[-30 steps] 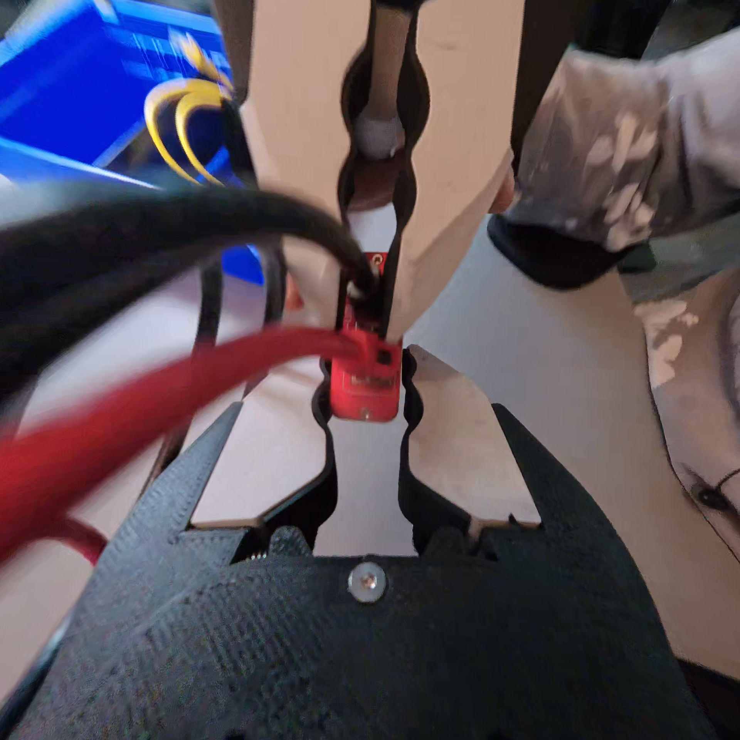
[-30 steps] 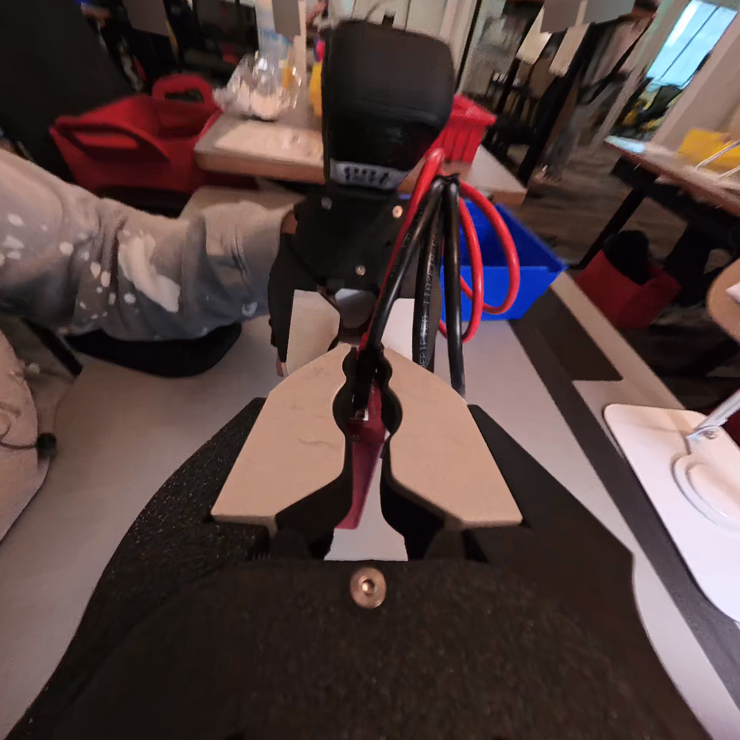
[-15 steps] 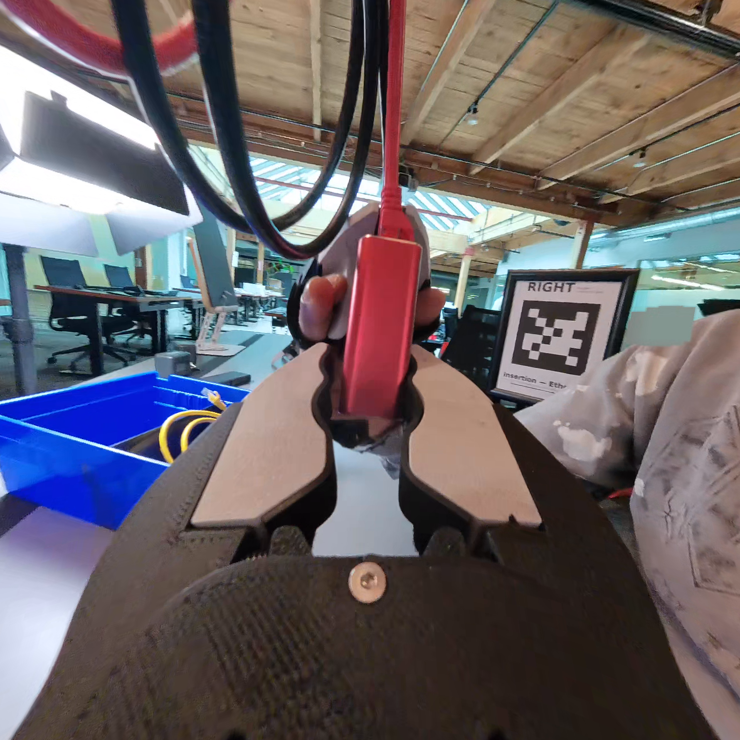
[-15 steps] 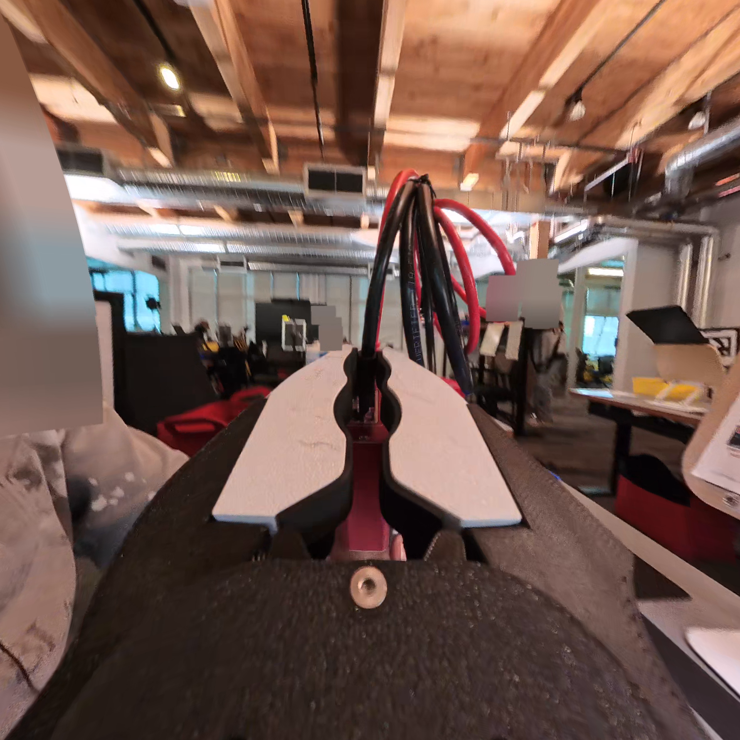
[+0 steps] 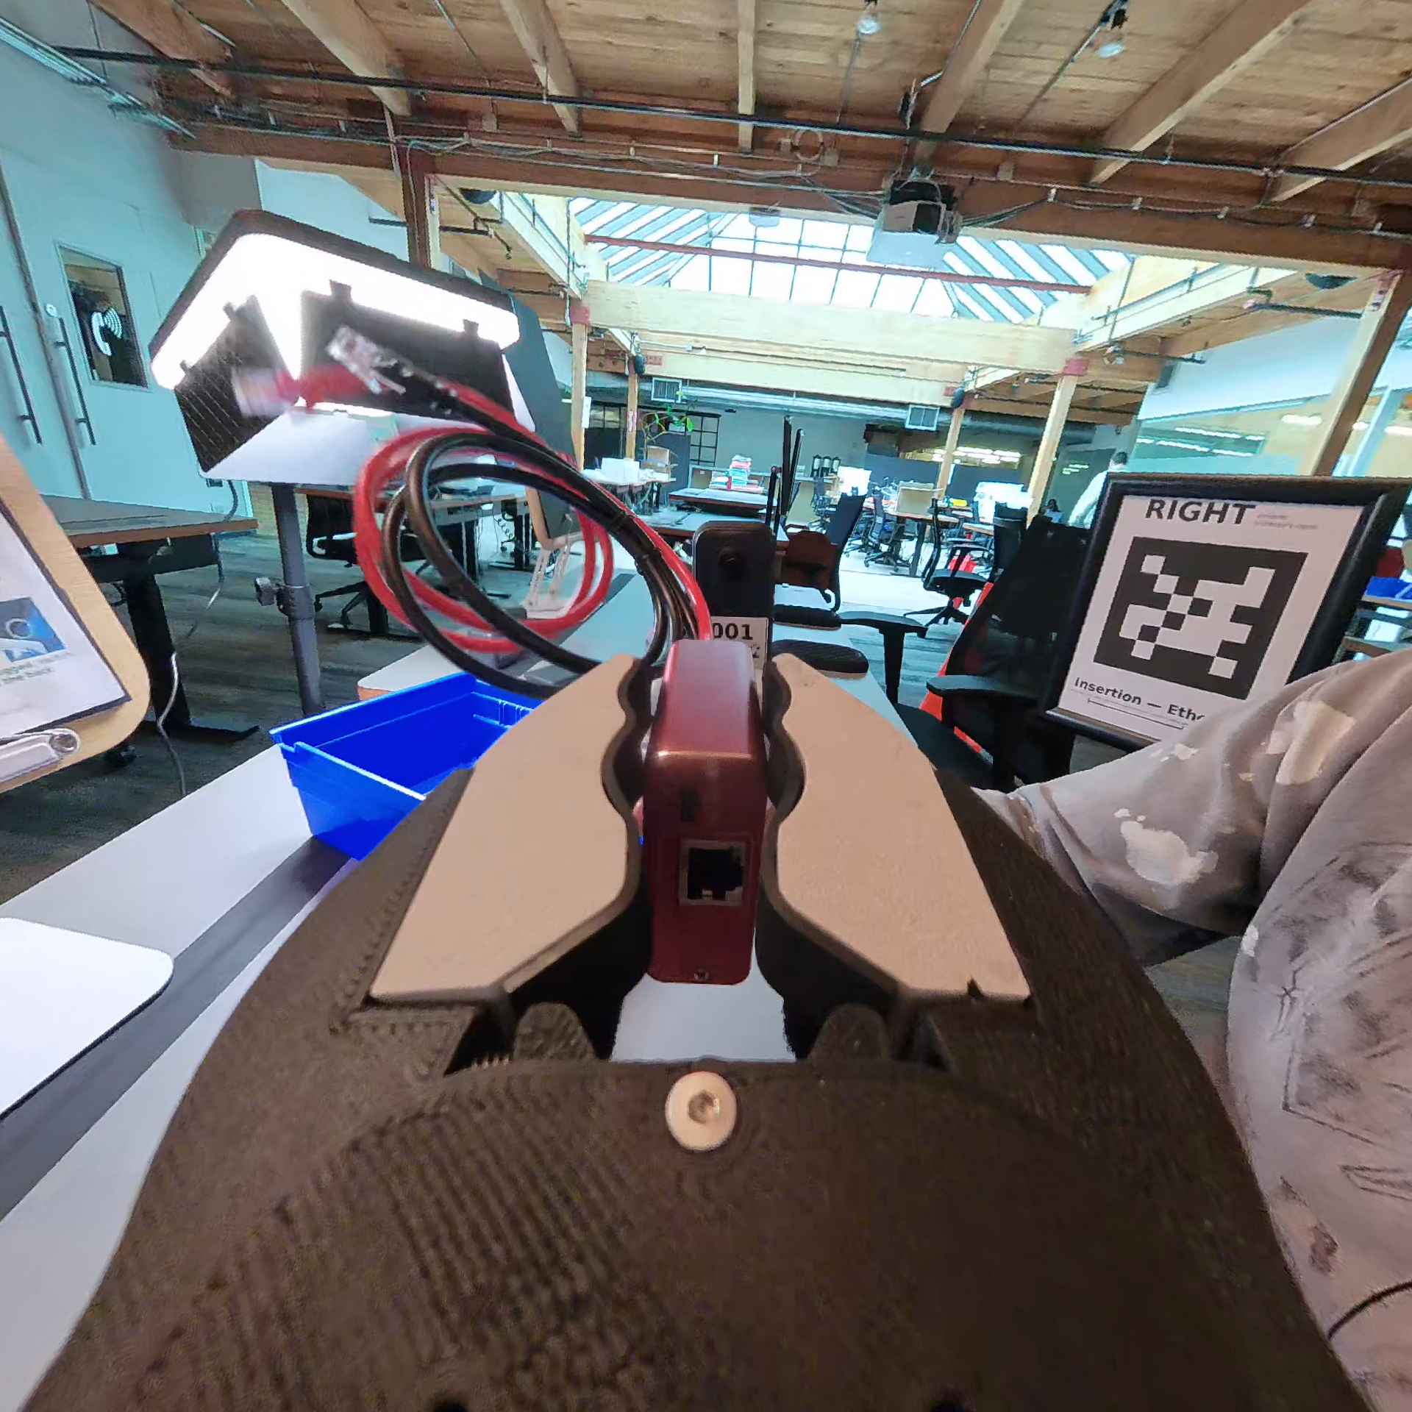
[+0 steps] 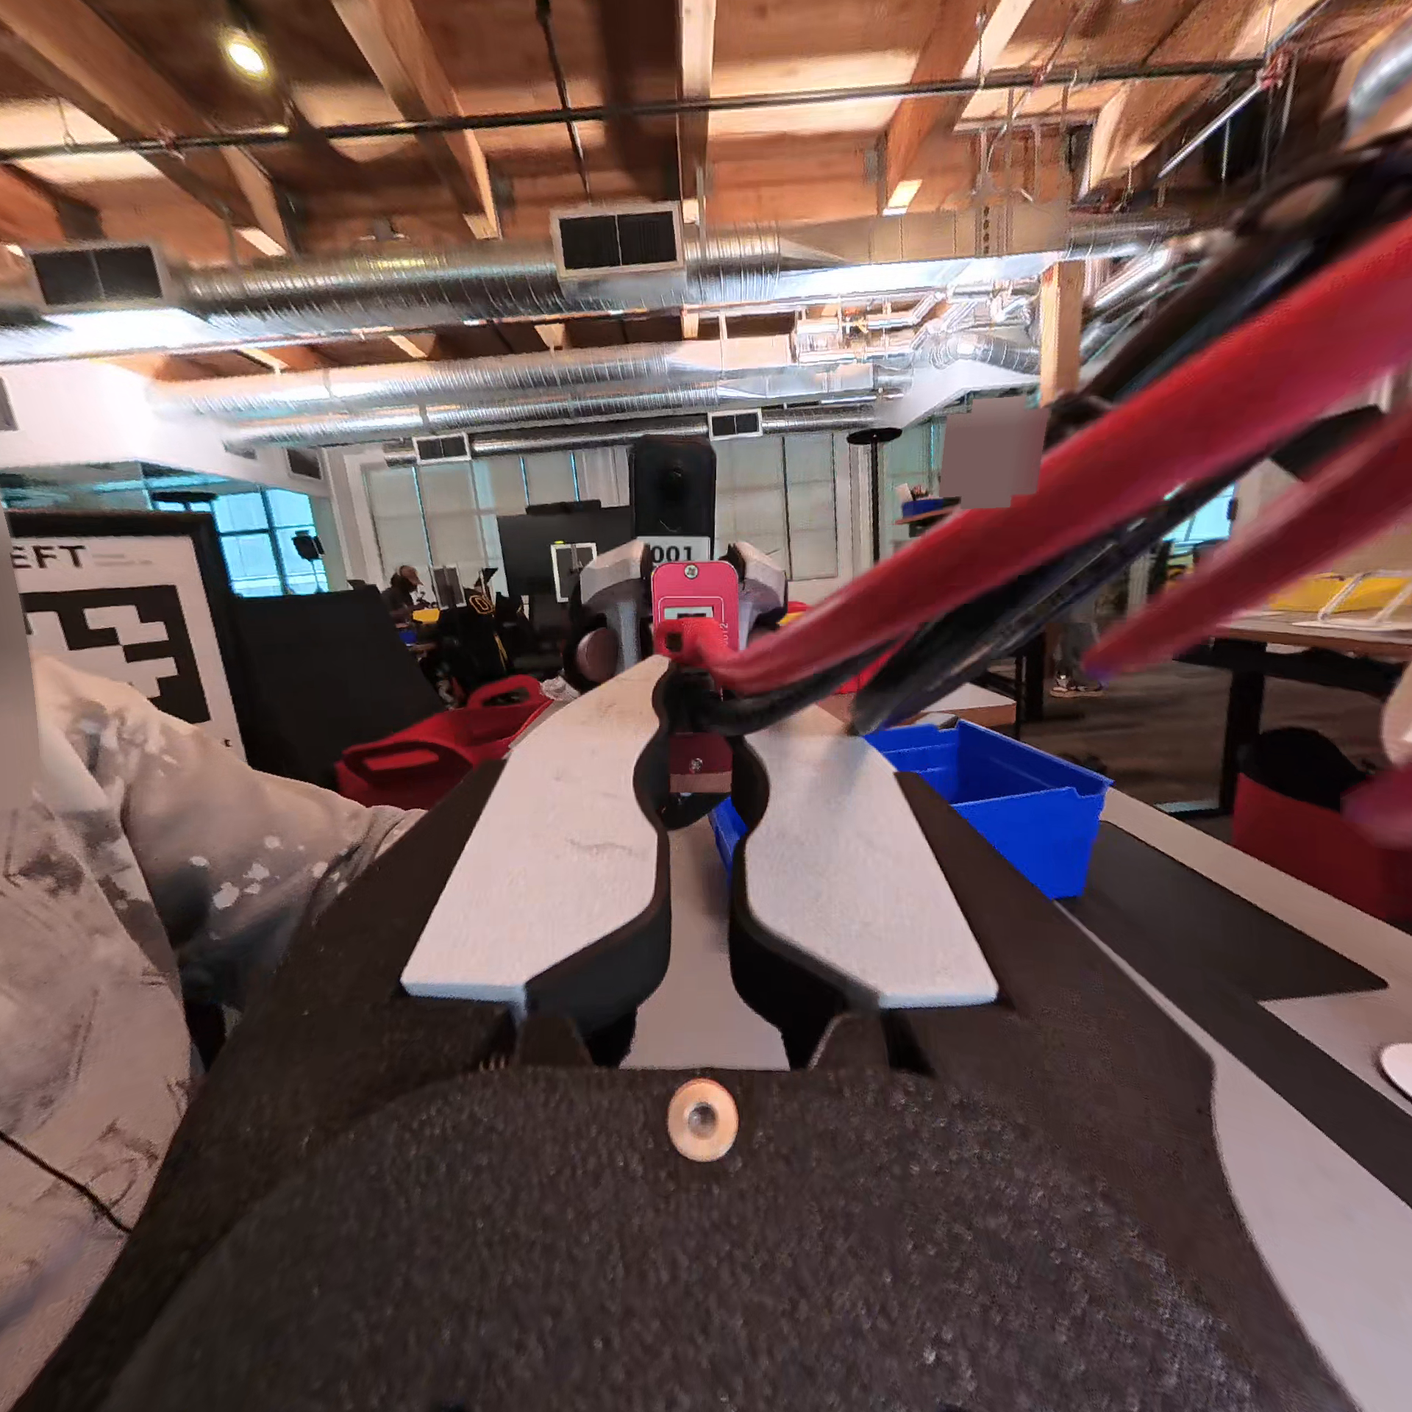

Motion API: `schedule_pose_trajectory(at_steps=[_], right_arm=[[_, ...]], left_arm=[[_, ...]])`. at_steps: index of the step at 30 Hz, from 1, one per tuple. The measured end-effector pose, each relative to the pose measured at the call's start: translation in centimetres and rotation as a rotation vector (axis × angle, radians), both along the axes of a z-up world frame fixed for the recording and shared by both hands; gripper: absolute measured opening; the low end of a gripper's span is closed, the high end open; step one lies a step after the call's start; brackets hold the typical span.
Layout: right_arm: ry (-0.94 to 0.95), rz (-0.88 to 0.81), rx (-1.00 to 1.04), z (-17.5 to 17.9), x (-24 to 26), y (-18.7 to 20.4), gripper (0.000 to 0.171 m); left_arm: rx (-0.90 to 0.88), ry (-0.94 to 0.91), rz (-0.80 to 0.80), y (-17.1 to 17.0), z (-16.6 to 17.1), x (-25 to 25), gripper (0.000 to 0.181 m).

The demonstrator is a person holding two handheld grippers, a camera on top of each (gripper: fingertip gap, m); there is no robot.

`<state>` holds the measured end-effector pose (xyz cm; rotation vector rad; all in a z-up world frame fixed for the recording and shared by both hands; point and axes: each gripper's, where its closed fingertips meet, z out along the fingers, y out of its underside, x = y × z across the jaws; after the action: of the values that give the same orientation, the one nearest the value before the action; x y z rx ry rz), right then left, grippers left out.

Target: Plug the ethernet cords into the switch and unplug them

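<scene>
My left gripper [image 5: 703,676] is shut on a small red switch [image 5: 707,833], held above the table with one empty port facing its camera. A red cord [image 5: 489,619] and a black cord [image 5: 466,642] loop behind it, and their free plugs [image 5: 359,367] hang in the air at upper left. In the right wrist view the switch [image 6: 694,600] faces me, with the red cord [image 6: 993,565] plugged into it. My right gripper [image 6: 699,707] is shut on the black cord [image 6: 772,714] near its plug, right at the switch.
A blue bin [image 5: 382,756] sits on the white table [image 5: 153,863] and shows in the right wrist view [image 6: 1016,810]. Framed marker signs [image 5: 1192,611] [image 6: 114,634], a lit lamp panel [image 5: 328,306], a clipboard [image 5: 46,672] and the person's sleeve [image 5: 1222,802] surround the work spot.
Both grippers have tilted up from the table to level with the switch and cords still held. The switch now shows its port end to the left camera. The cord loops swung aside.
</scene>
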<state>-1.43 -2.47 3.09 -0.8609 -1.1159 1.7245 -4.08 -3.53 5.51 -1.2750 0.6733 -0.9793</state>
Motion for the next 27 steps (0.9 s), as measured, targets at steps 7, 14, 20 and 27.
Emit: schedule_pose_trajectory(at_steps=[7, 14, 20, 27], right_arm=[[-0.034, 0.050, -0.026, -0.5, -0.1, -0.1, 0.012], [-0.127, 0.040, 0.074, -1.8, -1.3, -1.5, 0.032], [-0.156, -0.001, 0.056, -2.2, -2.0, -1.2, 0.025], [-0.180, -0.020, 0.120, -2.3, -2.4, -2.0, 0.026]], left_arm=[[-0.010, -0.007, -0.001, 0.0, 0.0, 0.0, 0.030], [-0.023, -0.061, -0.010, 0.0, 0.4, -0.6, 0.029], [0.006, -0.020, 0.000, -0.2, 0.2, 0.2, 0.030], [0.018, -0.016, -0.011, -0.3, 0.1, 1.0, 0.029]])
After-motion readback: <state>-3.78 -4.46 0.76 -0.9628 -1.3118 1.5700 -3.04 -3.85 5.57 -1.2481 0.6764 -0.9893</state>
